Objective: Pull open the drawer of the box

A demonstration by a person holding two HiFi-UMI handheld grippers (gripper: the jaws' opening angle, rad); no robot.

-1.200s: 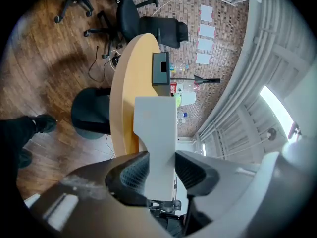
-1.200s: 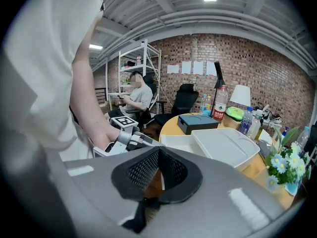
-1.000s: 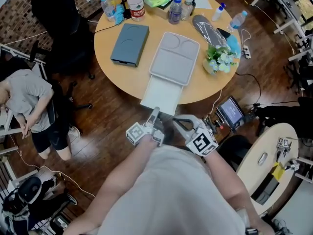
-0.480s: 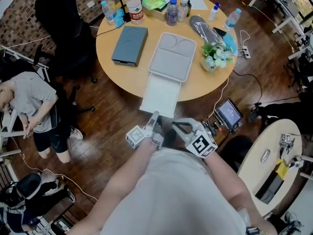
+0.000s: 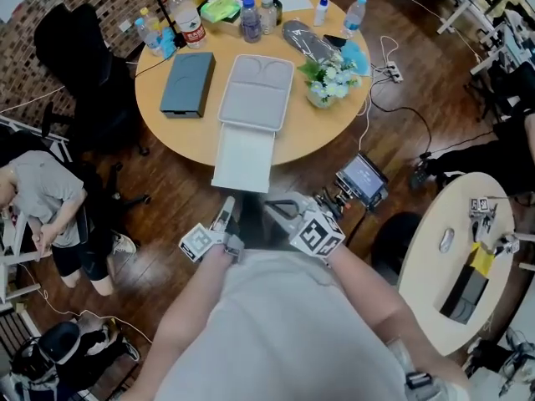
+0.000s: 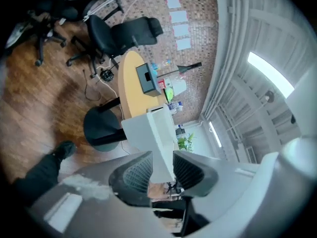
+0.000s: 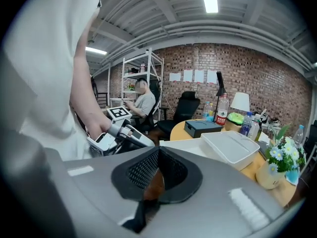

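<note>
The pale grey box (image 5: 257, 92) is sitting near the middle of the round table (image 5: 188, 140). Its drawer (image 5: 242, 159) is standing pulled out, jutting past the table's near edge over the floor. The person is holding the left gripper (image 5: 227, 200) just short of the drawer's end. Its jaws are standing part-way apart, having just been closing, with nothing between the pads. The right gripper (image 7: 159, 148) is hanging alongside, its tips pressed together and empty.
</note>
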